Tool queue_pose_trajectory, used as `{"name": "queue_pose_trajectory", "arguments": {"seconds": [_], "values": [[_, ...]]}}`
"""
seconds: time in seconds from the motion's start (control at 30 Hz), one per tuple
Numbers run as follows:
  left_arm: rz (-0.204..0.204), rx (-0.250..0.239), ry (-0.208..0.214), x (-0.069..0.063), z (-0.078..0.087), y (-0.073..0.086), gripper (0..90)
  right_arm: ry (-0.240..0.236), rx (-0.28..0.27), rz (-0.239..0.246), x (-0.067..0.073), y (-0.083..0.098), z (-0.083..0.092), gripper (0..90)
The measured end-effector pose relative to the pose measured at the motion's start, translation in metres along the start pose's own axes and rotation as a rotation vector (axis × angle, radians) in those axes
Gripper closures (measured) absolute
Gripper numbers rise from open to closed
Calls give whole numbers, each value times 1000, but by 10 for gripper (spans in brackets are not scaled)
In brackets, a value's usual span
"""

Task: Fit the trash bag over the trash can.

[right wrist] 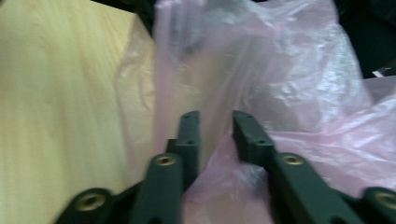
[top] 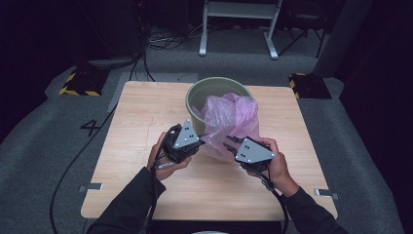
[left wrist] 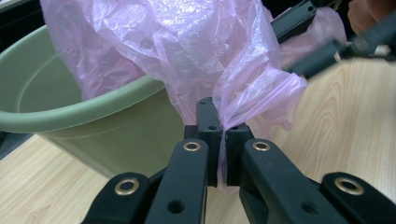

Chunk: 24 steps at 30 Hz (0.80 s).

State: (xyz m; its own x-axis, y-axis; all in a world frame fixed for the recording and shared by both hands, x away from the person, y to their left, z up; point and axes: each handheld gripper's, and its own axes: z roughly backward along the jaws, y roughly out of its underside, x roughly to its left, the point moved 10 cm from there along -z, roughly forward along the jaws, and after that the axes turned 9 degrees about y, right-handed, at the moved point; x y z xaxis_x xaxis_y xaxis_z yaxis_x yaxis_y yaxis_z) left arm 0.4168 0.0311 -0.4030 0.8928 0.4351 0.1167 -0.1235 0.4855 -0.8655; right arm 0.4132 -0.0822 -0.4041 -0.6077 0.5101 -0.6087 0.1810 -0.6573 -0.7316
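A crumpled pink plastic bag (top: pixel 231 119) hangs out of a green bucket (top: pixel 195 97) and down its near side onto the wooden table (top: pixel 146 112). My left gripper (top: pixel 200 139) is at the bag's left edge. In the left gripper view its jaws (left wrist: pixel 222 128) are shut on a gathered fold of the bag (left wrist: pixel 187 46) in front of the bucket (left wrist: pixel 70 116). My right gripper (top: pixel 228 145) points into the bag's lower right part. In the right gripper view, which is blurred, its jaws (right wrist: pixel 215 123) stand a narrow gap apart with loose bag film (right wrist: pixel 289 84) between them.
The bucket stands at the far middle of the table. Bare wood lies to the left and along the near edge (top: pixel 209 195). Beyond the table are grey carpet, cables and a white frame (top: pixel 238 29).
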Motion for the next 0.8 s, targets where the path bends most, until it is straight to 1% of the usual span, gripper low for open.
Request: {"name": "queue_pose_trajectory", "arguments": {"seconds": [0.07,0.1,0.17,0.23,0.27,0.3,0.33,0.37,0.4,0.47,0.53,0.57,0.63,0.7,0.8], "values": [[6,-3,-4,2,2,1,894,10,-7,-13,-4,1,1,836],[10,-2,-5,4,4,1,894,23,-11,-15,-9,1,1,843],[15,-8,-9,5,6,0,894,25,-12,-32,-13,2,2,859],[17,-15,-12,6,8,-2,894,39,-19,-39,-19,2,3,861],[18,-17,-11,5,9,-2,894,28,-22,-52,-20,2,4,829],[18,-18,-9,5,8,-3,894,13,-26,-58,-19,2,5,776],[14,-14,-9,5,8,-3,894,2,-38,-66,-18,0,7,697],[11,-12,-4,3,6,-3,894,1,-52,-77,-18,-2,9,656],[8,-9,1,2,5,-3,894,-21,-71,-92,-15,-5,12,616],[3,-4,2,0,2,-4,894,-67,-83,-101,-6,-9,16,512],[-3,-4,6,-3,0,-5,894,-93,-88,-97,1,-12,17,475],[-5,-6,7,-3,0,-6,894,-107,-85,-92,6,-13,17,430],[-3,-10,11,-4,0,-7,893,-121,-72,-83,13,-13,15,413],[-4,-16,11,-4,1,-9,894,-95,-50,-70,14,-9,10,394],[-2,-31,13,-5,3,-12,894,-48,-23,-71,12,-4,2,391]]}}
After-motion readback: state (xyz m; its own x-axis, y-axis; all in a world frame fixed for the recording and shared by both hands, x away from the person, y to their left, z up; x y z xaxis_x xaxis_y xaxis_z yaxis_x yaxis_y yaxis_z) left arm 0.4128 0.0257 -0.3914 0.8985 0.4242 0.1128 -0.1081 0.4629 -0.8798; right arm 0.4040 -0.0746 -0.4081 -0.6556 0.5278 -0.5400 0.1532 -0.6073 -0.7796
